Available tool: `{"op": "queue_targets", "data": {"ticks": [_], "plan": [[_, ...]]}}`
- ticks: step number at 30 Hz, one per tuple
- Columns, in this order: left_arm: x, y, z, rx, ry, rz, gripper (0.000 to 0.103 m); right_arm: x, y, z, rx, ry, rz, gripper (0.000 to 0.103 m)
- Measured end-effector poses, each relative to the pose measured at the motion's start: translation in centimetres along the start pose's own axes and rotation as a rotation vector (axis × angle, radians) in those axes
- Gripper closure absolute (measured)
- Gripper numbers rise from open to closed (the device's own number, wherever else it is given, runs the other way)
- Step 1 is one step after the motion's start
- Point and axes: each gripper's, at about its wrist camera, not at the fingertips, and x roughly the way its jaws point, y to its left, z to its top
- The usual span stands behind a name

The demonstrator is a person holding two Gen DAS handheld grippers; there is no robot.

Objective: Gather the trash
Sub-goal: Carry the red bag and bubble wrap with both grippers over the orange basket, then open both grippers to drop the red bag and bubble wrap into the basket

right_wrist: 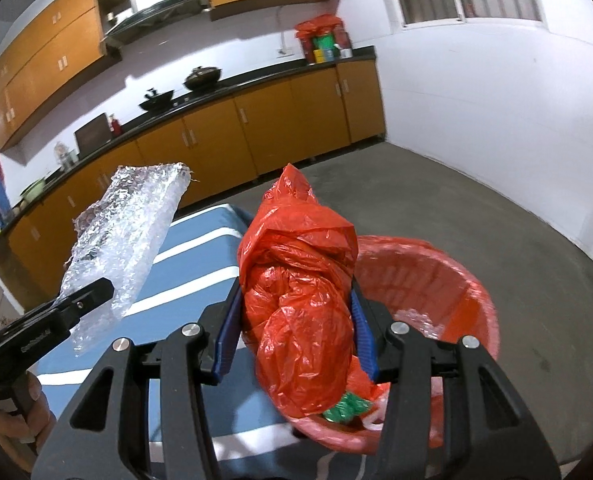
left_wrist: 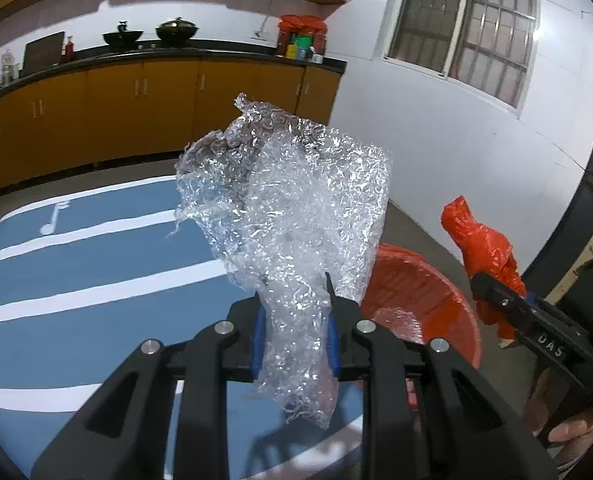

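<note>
My left gripper (left_wrist: 294, 304) is shut on a crumpled sheet of clear bubble wrap (left_wrist: 288, 208), held upright above the blue table; it also shows in the right wrist view (right_wrist: 124, 240). My right gripper (right_wrist: 296, 320) is shut on a bunched red plastic bag (right_wrist: 300, 304), held just over the near rim of the red-lined trash bin (right_wrist: 456, 280). In the left wrist view the red bag (left_wrist: 480, 244) and right gripper (left_wrist: 492, 292) sit right of the bin (left_wrist: 424, 292). Some clear plastic and a green scrap (right_wrist: 346, 406) lie inside the bin.
A blue table with white stripes (left_wrist: 76, 280) lies below both grippers, the bin at its right edge. Orange cabinets with a black countertop (left_wrist: 156, 56) holding woks run along the far wall. Grey floor (right_wrist: 476, 208) and a white wall lie beyond the bin.
</note>
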Motion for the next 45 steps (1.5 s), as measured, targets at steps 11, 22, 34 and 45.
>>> {"op": "queue_targets", "data": {"ticks": [11,22,34,45], "plan": [[3.0,-5.0,-0.2,0.044,0.044,-0.085,0.078,-0.7,-3.7,-0.7,0.078,-0.005,-0.063,0.054],[6.5,-7.8,-1.0,0.072,0.102,-0.142,0.078,-0.6,-5.5,-0.6,0.142,-0.011,-0.081,0.054],[10.3,-9.4,-1.7,0.096,0.168,-0.165,0.077,-0.2,-7.6,-0.6,0.198,-0.012,-0.077,0.054],[11.9,-9.5,-2.3,0.094,0.198,-0.158,0.061,-0.2,-7.8,-0.9,0.192,-0.013,-0.054,0.036]]}}
